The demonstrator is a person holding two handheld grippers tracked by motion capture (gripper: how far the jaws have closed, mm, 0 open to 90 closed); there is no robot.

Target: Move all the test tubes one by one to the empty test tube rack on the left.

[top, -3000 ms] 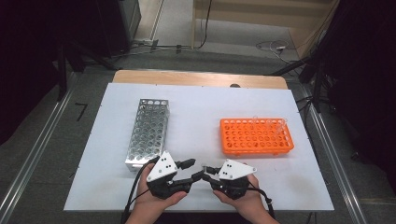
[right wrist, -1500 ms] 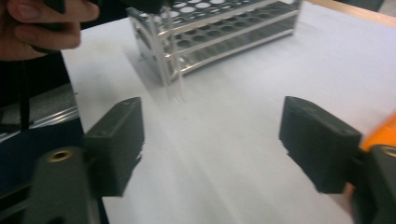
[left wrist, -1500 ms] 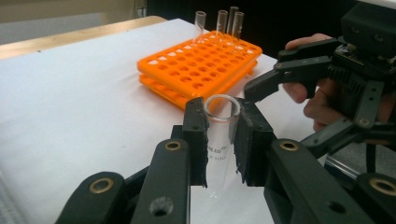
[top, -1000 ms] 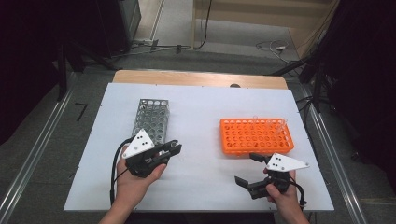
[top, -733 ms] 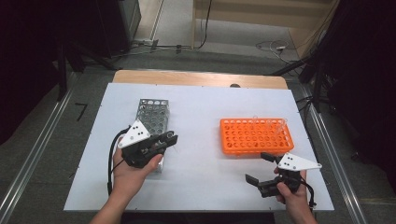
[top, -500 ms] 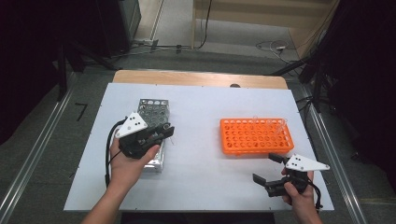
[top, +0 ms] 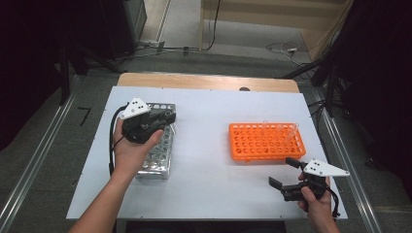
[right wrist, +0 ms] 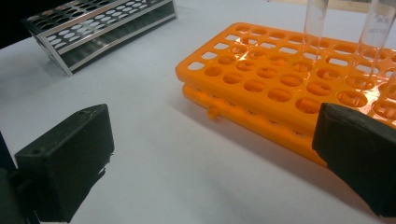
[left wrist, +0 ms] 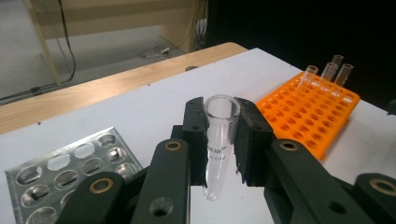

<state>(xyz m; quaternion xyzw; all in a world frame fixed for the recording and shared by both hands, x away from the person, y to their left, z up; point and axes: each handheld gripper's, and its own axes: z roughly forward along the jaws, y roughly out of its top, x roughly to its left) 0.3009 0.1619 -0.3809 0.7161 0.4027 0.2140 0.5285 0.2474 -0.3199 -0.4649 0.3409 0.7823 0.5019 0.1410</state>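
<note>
Now clear test tube [left wrist: 219, 144] pinched upright between pads of left gripper [left wrist: 220, 140], held above white table [top: 214, 121], over metal rack [top: 156, 151] at table's left. Orange rack [top: 266, 141] well apart to right, few clear tubes [left wrist: 329, 71] standing at its far corner. Right gripper [top: 286, 175] low near table's right front edge, jaws spread wide, nothing between, just beside orange rack.

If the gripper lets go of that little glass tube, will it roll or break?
Probably both are risks. The tube looks round and smooth, so it would likely roll on the table. It seems thin, clear and light, so maybe fragile. The left gripper clamps it upright by the sides, which looks slippery.
</note>
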